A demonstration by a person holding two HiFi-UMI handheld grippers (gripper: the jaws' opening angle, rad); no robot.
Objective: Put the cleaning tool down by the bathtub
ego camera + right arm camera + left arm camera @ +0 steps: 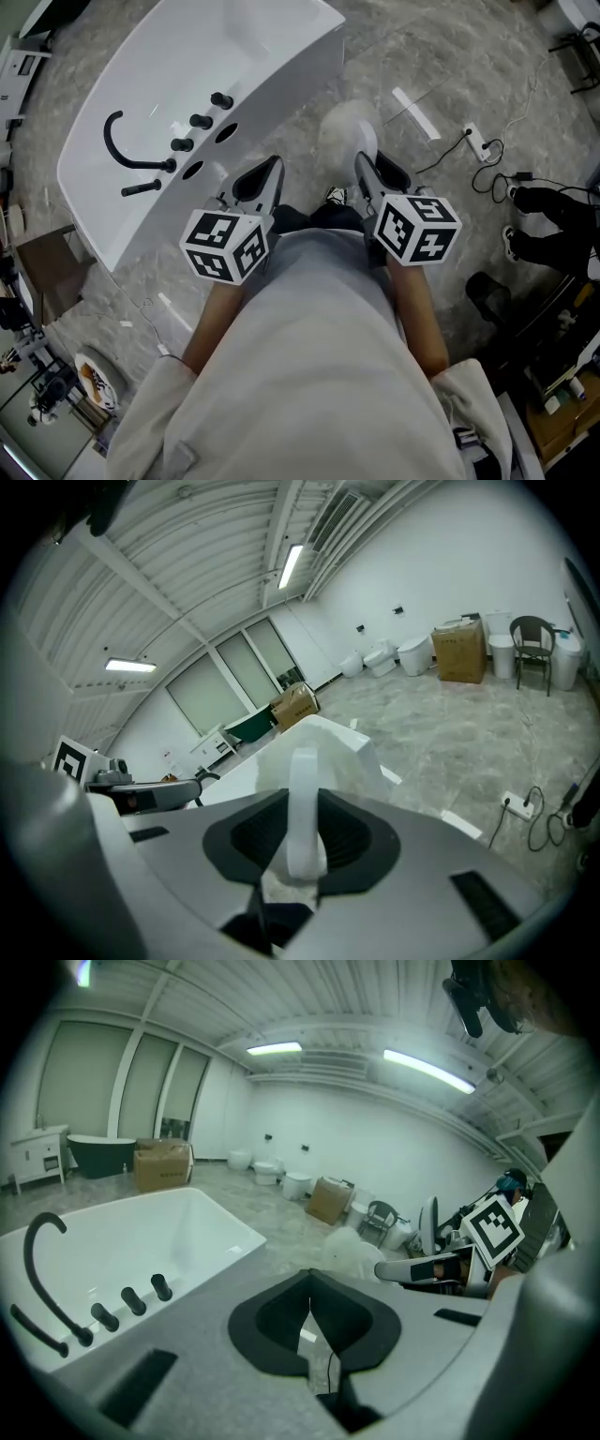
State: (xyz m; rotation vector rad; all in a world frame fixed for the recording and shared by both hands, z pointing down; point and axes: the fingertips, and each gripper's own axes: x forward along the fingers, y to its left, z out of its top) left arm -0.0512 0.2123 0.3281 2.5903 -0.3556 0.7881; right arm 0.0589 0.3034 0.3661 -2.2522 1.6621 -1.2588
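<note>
The white bathtub (141, 84) with its black faucet (127, 155) lies at the upper left on the marble floor. My right gripper (370, 169) is shut on the white handle of the cleaning tool (347, 131), whose fluffy white head sticks out ahead, above the floor beside the tub's near corner. In the right gripper view the handle (305, 808) stands upright between the dark pads of the right gripper (305, 841). My left gripper (262, 178) hovers by the tub's edge, shut and empty. In the left gripper view its pads (281, 1321) meet, with the tub (141, 1232) to the left and the tool's head (354, 1251) ahead.
A white power strip (476, 141) with black cables lies on the floor at the right, and a white strip (415, 112) nearer the tub. Dark shoes and gear (544, 220) crowd the right edge. Cardboard (42, 253) and clutter sit at the left. A foot (336, 195) shows between the grippers.
</note>
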